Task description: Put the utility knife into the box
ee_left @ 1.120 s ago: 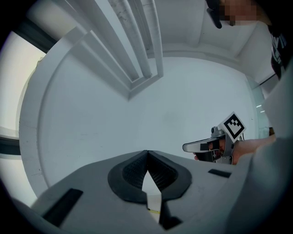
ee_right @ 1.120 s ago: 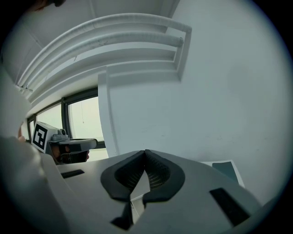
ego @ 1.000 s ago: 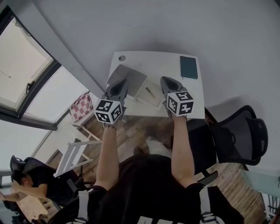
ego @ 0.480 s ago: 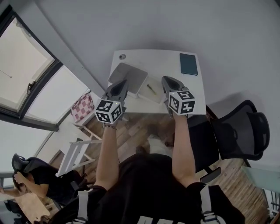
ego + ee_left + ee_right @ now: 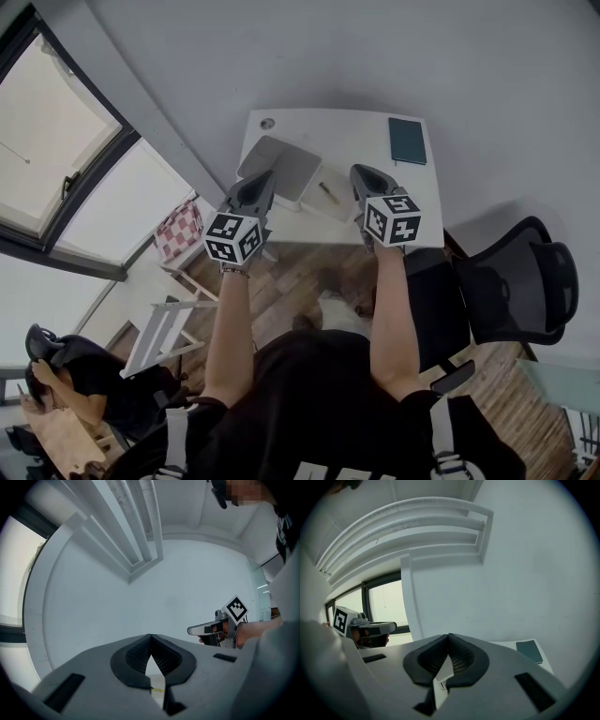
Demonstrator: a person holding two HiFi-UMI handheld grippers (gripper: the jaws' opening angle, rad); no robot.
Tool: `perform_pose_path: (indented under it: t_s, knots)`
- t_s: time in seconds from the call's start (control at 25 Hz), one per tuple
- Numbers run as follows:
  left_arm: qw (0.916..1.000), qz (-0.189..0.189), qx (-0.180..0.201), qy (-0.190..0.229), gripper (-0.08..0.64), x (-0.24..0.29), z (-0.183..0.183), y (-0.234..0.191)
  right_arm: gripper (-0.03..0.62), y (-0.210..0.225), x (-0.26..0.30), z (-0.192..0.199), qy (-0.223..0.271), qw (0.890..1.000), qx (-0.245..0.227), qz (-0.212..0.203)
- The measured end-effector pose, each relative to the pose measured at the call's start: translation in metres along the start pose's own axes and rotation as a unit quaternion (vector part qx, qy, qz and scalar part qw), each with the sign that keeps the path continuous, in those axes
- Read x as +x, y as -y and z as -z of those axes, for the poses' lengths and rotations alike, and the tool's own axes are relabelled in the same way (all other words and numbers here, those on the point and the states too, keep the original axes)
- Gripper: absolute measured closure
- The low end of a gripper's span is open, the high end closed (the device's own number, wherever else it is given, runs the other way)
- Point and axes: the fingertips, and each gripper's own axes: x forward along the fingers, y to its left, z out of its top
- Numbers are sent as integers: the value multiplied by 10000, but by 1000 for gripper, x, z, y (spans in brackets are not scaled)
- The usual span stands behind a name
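A white table (image 5: 361, 127) stands against the wall. On it lies a grey box (image 5: 279, 164) with a flat white part (image 5: 314, 208) beside it, and on that white part lies the thin yellowish utility knife (image 5: 328, 194). My left gripper (image 5: 265, 175) hovers over the grey box's near side, shut, with nothing in it. My right gripper (image 5: 357, 172) hangs just right of the knife, shut and empty too. In the left gripper view, the closed jaws (image 5: 150, 637) show a yellow sliver of the knife (image 5: 157, 690) below them. The right gripper view shows its jaws (image 5: 449, 636) tip to tip.
A dark green notebook (image 5: 408, 141) lies at the table's far right corner, a round cable hole (image 5: 268, 123) at its far left. A black office chair (image 5: 511, 281) stands to the right. A white rack (image 5: 164, 323) and a checked cushion (image 5: 176, 230) are on the left.
Almost nothing. Both grippers stay shut and keep their places above the table; the head view has drifted slightly.
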Motion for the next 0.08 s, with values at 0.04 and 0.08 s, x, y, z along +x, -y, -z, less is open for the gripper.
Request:
perform_pose_path:
  t_s: [0.04, 0.08]
  knots:
    - [10000, -1, 0, -2, 535, -1, 0, 0, 578, -1, 0, 1, -6, 10000, -4, -2]
    - [10000, -2, 0, -3, 535, -1, 1, 0, 578, -1, 0, 1, -12, 10000, -9, -4]
